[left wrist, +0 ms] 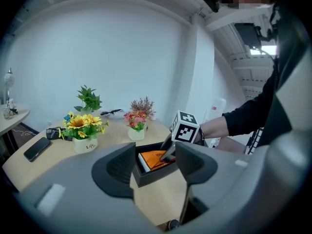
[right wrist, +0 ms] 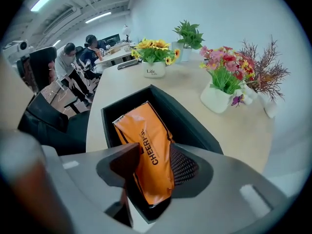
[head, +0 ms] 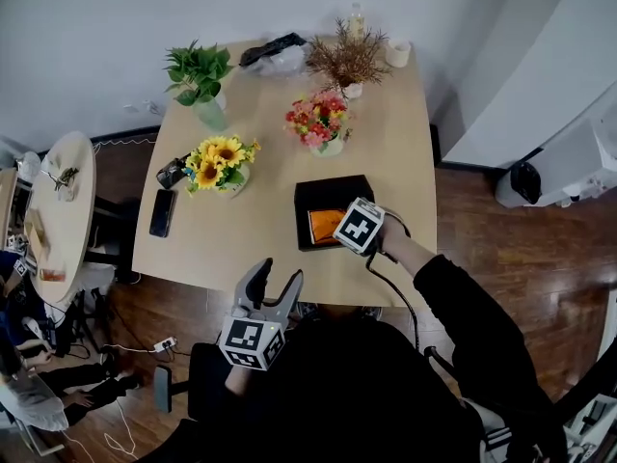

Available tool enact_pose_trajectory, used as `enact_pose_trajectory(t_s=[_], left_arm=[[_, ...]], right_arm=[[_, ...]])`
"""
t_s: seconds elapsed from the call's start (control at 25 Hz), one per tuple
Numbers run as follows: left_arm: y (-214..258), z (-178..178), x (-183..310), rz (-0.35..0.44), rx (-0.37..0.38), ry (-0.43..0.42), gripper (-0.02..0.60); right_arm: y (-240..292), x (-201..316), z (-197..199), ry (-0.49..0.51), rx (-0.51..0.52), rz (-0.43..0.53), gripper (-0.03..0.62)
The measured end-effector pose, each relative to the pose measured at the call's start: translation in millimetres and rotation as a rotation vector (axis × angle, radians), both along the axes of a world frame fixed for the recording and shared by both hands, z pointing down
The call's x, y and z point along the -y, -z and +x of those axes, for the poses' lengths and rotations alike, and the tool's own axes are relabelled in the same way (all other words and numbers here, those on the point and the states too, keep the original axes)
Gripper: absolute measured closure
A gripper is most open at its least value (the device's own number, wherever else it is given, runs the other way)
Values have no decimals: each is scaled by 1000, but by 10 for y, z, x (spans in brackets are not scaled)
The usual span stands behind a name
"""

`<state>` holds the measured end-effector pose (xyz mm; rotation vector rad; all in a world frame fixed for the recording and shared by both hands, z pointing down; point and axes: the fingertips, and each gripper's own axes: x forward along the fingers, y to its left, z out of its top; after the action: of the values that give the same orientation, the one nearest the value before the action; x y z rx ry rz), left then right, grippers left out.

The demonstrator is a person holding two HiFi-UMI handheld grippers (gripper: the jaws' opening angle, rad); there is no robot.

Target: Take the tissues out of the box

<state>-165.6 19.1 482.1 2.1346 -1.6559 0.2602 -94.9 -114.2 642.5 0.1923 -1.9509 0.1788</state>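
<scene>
A black open box (head: 318,185) sits near the table's front right edge, with an orange tissue pack (head: 323,224) inside. My right gripper (head: 342,230) reaches down into the box. In the right gripper view its gripper (right wrist: 151,155) has both pads pressed on the sides of the orange tissue pack (right wrist: 146,135), which stands tilted against the box wall (right wrist: 187,118). My left gripper (head: 275,280) hovers off the table's front edge, open and empty. The left gripper view shows that gripper (left wrist: 155,162) pointing at the box (left wrist: 146,177) and the pack (left wrist: 153,159).
On the table stand a sunflower pot (head: 220,167), a pink flower pot (head: 320,123), a green plant (head: 201,80) and a dried plant (head: 347,61). A phone (head: 162,212) lies at the left edge. A round side table (head: 60,210) is further left.
</scene>
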Motion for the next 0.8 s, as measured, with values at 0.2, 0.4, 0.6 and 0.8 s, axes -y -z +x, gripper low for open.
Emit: enact_pose_trajectory(t_s=[0.2, 0.4, 0.6, 0.8], left_arm=[[-4, 63, -28, -9, 9, -10, 342], [-15, 121, -41, -13, 13, -27, 342], [-39, 145, -64, -22, 15, -36, 342], [-43, 244, -31, -23, 14, -60, 342]], right_arm=[[179, -29, 54, -21, 78, 38, 413], [518, 9, 170, -85, 184, 22, 416], [1034, 49, 365, -158, 330, 8, 424], [1432, 124, 770, -239, 427, 19, 431]])
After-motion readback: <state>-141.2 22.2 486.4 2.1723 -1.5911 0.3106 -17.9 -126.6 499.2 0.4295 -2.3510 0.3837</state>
